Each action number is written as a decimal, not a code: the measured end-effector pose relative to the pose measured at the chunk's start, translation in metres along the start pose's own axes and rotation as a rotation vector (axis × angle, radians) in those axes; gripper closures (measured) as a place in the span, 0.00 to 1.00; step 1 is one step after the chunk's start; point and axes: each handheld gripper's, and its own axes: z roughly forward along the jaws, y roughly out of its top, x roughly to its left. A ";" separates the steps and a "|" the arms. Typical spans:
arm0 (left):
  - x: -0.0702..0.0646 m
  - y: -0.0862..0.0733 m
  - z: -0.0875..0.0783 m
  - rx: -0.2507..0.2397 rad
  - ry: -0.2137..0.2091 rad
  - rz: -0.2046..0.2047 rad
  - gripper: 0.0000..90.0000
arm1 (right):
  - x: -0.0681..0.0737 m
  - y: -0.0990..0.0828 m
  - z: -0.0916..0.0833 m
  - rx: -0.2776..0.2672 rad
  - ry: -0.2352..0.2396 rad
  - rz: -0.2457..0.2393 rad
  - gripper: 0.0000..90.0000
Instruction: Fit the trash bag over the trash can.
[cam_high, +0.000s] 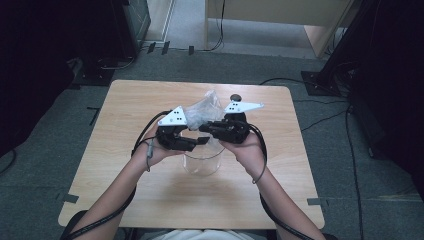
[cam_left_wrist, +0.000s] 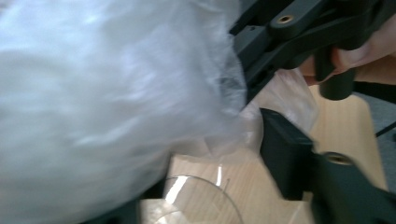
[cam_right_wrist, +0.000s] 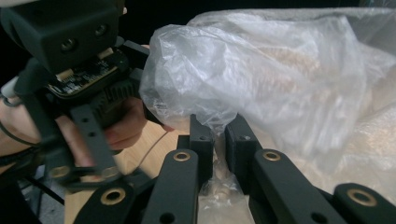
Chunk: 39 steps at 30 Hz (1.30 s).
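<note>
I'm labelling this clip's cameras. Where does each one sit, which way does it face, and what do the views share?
High view: above the person's side, looking forward and down on the table; both forearms and tools show.
Left gripper view: on the left tool, facing the plastic bag and glass container; the right tool shows.
Right gripper view: on the right tool, its jaws pinching the bag; the left tool shows.
All share the bag.

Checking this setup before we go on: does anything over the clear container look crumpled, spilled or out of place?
Nothing is spilled. The plastic bag is crumpled, bunched above the clear container, its edge pinched by the right gripper. The container stands upright.
</note>
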 end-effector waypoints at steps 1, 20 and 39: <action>0.001 0.000 -0.001 0.005 0.007 -0.004 0.65 | 0.001 0.000 0.001 0.001 0.003 0.001 0.90; 0.015 -0.007 -0.008 0.083 -0.010 -0.132 0.93 | -0.005 0.012 -0.029 -0.080 -0.101 -0.112 0.48; 0.018 -0.006 -0.010 0.052 -0.017 -0.181 0.91 | -0.028 -0.021 -0.027 -0.042 -0.065 -0.144 0.35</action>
